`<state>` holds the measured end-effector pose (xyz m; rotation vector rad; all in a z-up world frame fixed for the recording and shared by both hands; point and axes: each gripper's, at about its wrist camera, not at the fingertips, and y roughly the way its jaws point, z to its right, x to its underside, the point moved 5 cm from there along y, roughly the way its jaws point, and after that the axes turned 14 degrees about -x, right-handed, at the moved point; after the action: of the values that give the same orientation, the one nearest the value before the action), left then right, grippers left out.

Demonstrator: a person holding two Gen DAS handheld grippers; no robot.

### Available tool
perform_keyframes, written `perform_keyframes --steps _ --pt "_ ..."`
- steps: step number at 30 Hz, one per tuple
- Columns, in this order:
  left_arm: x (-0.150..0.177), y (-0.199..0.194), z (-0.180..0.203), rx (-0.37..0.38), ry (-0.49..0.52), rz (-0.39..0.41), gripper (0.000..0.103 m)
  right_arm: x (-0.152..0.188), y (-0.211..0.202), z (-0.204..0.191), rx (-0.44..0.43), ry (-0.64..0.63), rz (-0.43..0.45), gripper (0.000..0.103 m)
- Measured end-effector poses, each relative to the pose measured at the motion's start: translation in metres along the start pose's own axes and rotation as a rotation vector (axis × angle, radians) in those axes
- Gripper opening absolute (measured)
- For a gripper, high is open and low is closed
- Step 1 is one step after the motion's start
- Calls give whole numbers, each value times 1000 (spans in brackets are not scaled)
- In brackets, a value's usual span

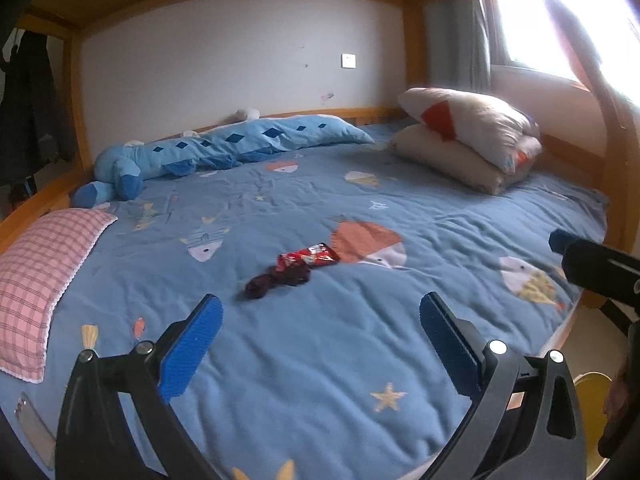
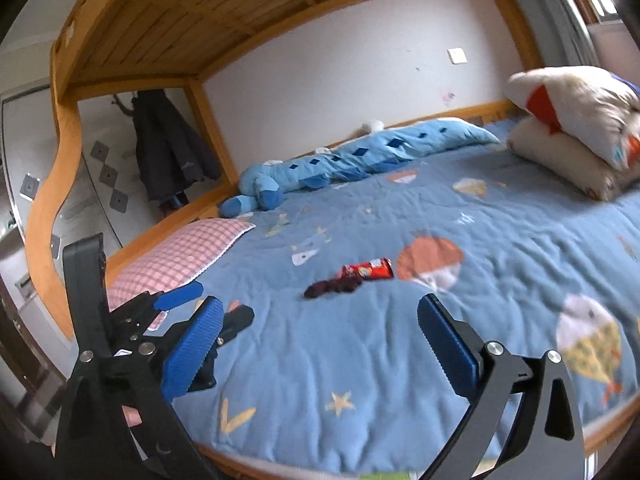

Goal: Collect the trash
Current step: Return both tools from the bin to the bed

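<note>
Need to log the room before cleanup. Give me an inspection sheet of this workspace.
Surface: blue fish-print bedspread, rumpled.
Job's things: red snack wrapper mid-bed; dark red crumpled item touching its near side, kind unclear.
Clutter: pink checked pillow, blue plush toy, folded quilt, phone at the bed's near left corner.
Grippers: left tool open, empty; right tool open, empty.
Cables: nothing seen.
Surroundings: wooden bunk frame, hanging coats, window.

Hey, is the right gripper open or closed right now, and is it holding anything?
Open and empty. The right gripper has its blue pads spread wide with only bedspread between them; the red wrapper lies farther off.
</note>
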<state>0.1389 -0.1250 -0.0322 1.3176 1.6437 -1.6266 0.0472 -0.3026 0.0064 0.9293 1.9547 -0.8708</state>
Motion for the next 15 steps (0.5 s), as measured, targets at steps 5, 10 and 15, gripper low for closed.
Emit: perform_keyframes --steps 5,10,15 --pt "-3 28 -15 8 -22 -20 99 -12 34 6 -9 -30 -10 94" --pt "-8 65 -25 28 -41 -35 99 -20 73 21 -23 -39 -45 95" --pt "-7 125 -38 41 -61 -85 99 -24 107 39 -28 -34 -77 94"
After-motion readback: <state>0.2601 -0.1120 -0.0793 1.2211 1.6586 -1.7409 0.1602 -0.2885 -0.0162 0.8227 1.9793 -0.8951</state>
